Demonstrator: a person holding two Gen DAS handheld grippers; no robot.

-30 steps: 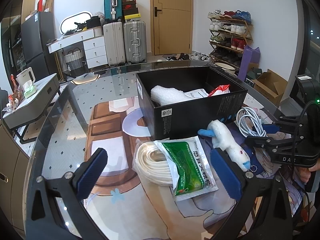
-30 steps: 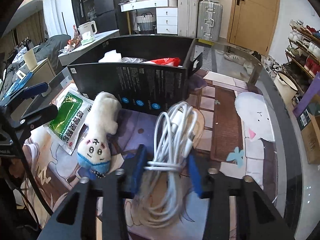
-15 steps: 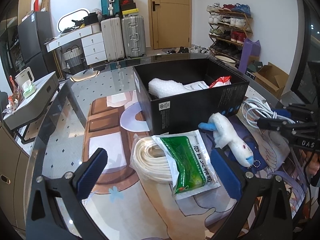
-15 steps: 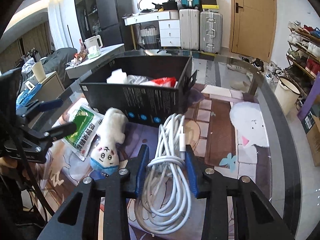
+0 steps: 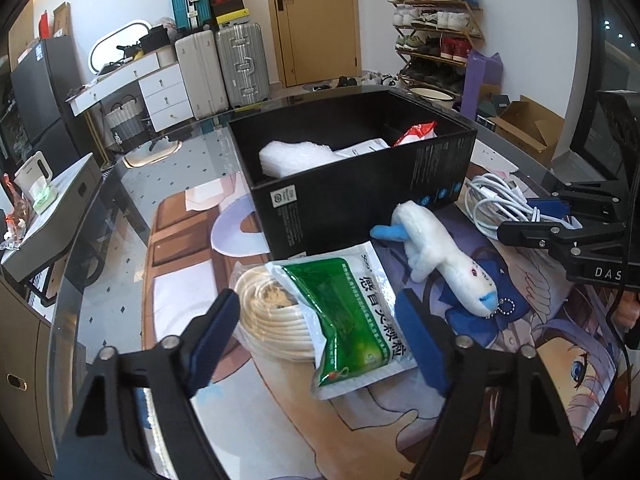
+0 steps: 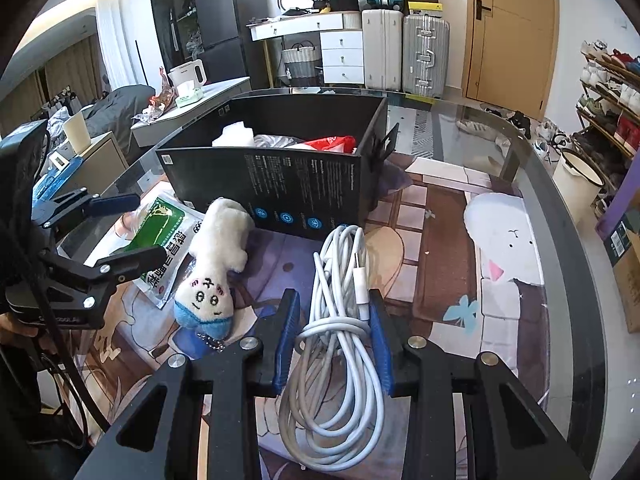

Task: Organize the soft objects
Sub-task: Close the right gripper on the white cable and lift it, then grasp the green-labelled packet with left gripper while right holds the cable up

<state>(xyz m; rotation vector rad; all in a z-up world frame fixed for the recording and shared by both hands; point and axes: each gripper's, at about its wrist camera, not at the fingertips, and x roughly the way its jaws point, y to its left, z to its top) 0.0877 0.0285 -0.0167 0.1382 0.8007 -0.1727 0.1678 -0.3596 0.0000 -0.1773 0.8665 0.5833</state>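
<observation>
A coiled white cable (image 6: 340, 320) lies on the table (image 6: 532, 208) just in front of a black box (image 6: 280, 184), pinched between the blue pads of the right hand-held gripper (image 6: 334, 344), which is clenched on it. Beside the cable, a white plush toy (image 6: 216, 256) rests against the box. The left hand-held gripper (image 5: 320, 340) hangs released above a green packet (image 5: 352, 316) and a cream rope coil (image 5: 268, 312) near the box.

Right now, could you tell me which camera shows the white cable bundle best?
The right wrist view: the white cable bundle lies full-length between the right tongs, plug visible. The left wrist view shows only part of it, beside the black box, partly hidden by those tongs.
</observation>
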